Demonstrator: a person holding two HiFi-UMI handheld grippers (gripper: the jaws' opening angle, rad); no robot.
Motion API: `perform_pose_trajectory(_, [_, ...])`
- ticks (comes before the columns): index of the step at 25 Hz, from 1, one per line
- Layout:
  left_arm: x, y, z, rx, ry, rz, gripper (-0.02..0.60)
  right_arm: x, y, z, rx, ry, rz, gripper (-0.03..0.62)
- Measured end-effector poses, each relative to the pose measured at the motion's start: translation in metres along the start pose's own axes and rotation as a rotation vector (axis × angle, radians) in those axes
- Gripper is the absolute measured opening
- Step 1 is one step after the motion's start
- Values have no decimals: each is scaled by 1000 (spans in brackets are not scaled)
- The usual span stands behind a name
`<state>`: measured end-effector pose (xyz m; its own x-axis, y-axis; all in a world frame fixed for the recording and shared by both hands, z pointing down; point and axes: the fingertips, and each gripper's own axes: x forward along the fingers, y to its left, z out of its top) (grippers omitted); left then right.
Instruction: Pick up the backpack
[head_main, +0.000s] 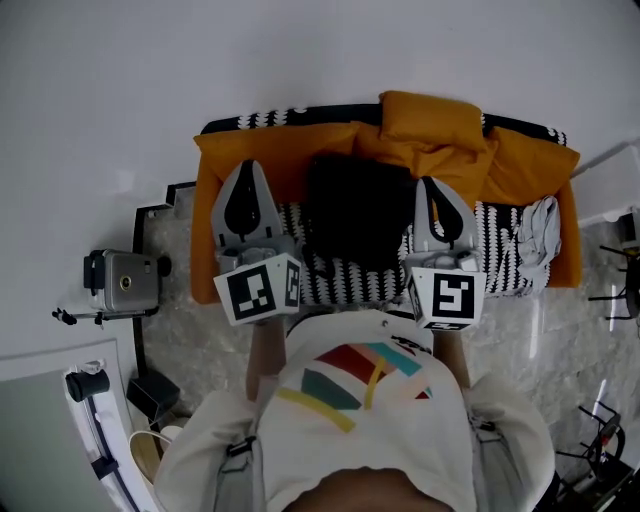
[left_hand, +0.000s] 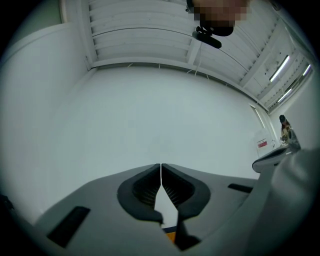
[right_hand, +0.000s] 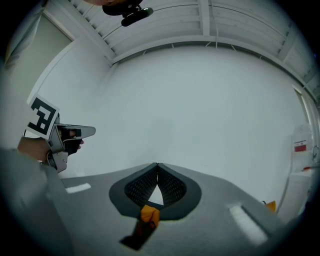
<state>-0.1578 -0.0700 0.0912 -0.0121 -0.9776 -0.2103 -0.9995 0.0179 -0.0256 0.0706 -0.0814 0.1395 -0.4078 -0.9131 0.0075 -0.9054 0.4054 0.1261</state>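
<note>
While the person stands over the sofa, the black backpack sits in the middle of the seat, on the black-and-white patterned cover and up against the orange cushions along the back. Both arms are held out in front, one on each side of the bag. The left gripper has its jaws pressed together with nothing between them, and the right gripper is closed and empty as well (through each pair of jaws only a sliver of orange shows below, and bare white wall ahead). Neither one grips the backpack. A crumpled pale cloth lies at the sofa's right end, and a small grey camera stands on the floor off to the left.
</note>
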Motion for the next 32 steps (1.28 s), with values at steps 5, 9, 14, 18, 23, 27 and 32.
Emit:
perform_pose_trajectory(5, [6, 1, 0, 2, -5, -19, 17, 3, 6, 2, -56, 4, 28, 5])
perform_pose_trajectory(9, [23, 2, -1, 10, -6, -33, 17, 15, 6, 1, -52, 11, 36, 5])
perform_pose_trajectory(14, [47, 4, -15, 10, 23, -49, 17, 35, -4, -3, -46, 32, 27, 5])
perform_pose_trajectory(18, [67, 1, -48, 12, 90, -71, 17, 54, -12, -18, -23, 67, 10, 5])
perform_pose_trajectory(23, [90, -10, -100, 24, 149, -97, 17, 83, -26, -56, -10, 163, -4, 5])
perform_pose_trajectory(27, [99, -18, -149, 26, 199, -116, 17, 103, -33, -83, 0, 124, -15, 5])
perform_pose_trajectory(32, [104, -31, -211, 16, 247, -147, 17, 115, -35, -139, 28, 149, -25, 5])
